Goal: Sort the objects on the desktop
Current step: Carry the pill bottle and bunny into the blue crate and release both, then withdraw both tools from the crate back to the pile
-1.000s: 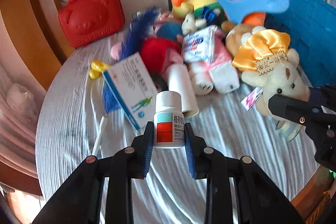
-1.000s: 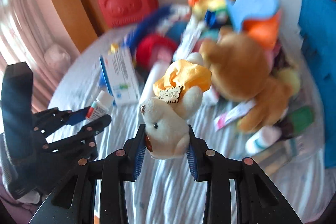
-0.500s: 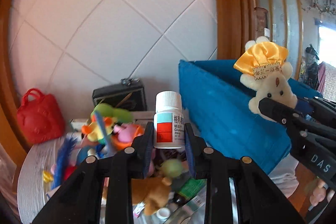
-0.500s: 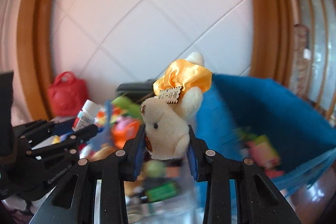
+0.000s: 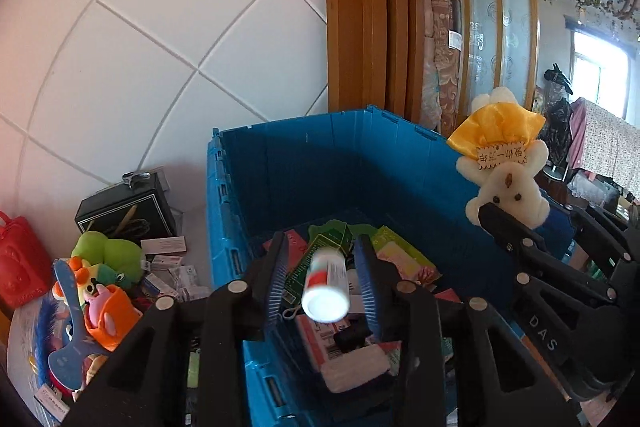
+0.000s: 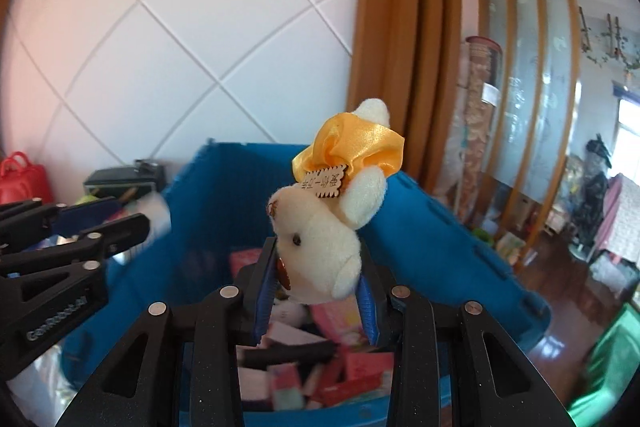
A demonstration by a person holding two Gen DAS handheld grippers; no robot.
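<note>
Here, through the left wrist camera, we hang over the blue crate (image 5: 280, 163), the left claw (image 5: 322, 285) opening as the white pill bottle (image 5: 325, 285), blurred and tipped cap-first toward the lens, sits loose between its pads above the boxes inside. Toys remain heaped on the table (image 5: 20, 347) at left. Through the right wrist camera, our right claw (image 6: 316, 291) pinches the cream plush bear (image 6: 320, 239) with the yellow bow over the same crate. We judge this the drop-off; next the bear needs releasing.
</note>
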